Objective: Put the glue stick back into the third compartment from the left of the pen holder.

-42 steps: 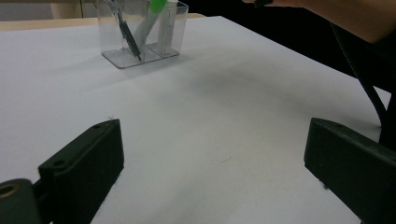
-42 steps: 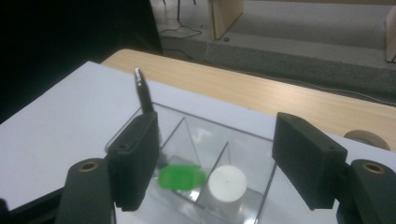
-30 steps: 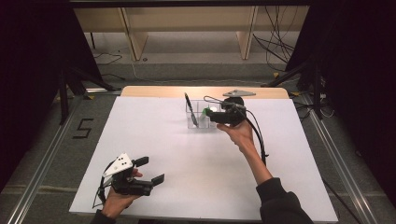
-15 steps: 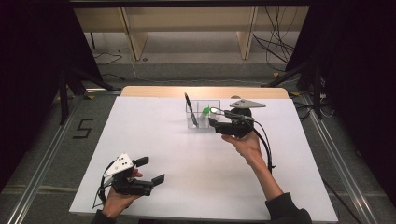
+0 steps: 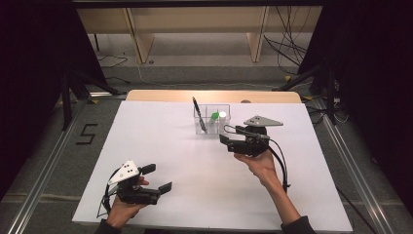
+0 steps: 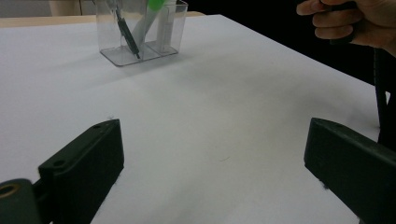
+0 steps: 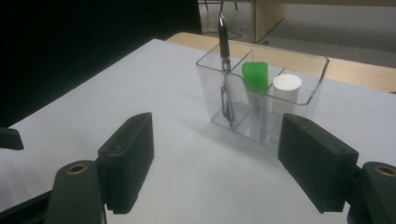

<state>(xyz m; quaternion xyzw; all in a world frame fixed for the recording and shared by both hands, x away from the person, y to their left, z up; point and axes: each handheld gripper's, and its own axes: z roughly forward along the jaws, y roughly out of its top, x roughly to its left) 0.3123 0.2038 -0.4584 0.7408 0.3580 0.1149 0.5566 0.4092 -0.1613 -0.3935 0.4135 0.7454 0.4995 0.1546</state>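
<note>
High view puts the clear pen holder (image 5: 213, 119) at about twelve o'clock on the white table (image 5: 160, 146), near its far edge, its long axis running nine to three. A black pen (image 5: 198, 113) stands in its nine-o'clock compartment, tip down, top leaning toward eleven. A green-capped marker (image 5: 215, 116) sits in the middle compartment and a white-capped one (image 5: 223, 115) at the three-o'clock end, both near upright. The right gripper (image 5: 225, 137) hangs just beside the holder at its five o'clock, jaws pointing toward nine, spread wide with nothing between them. In the right gripper view the holder (image 7: 261, 100) stands ahead, apart from the pads. The left gripper (image 5: 157, 178) rests at seven o'clock, well apart, jaws released and empty, pointing toward three.
</note>
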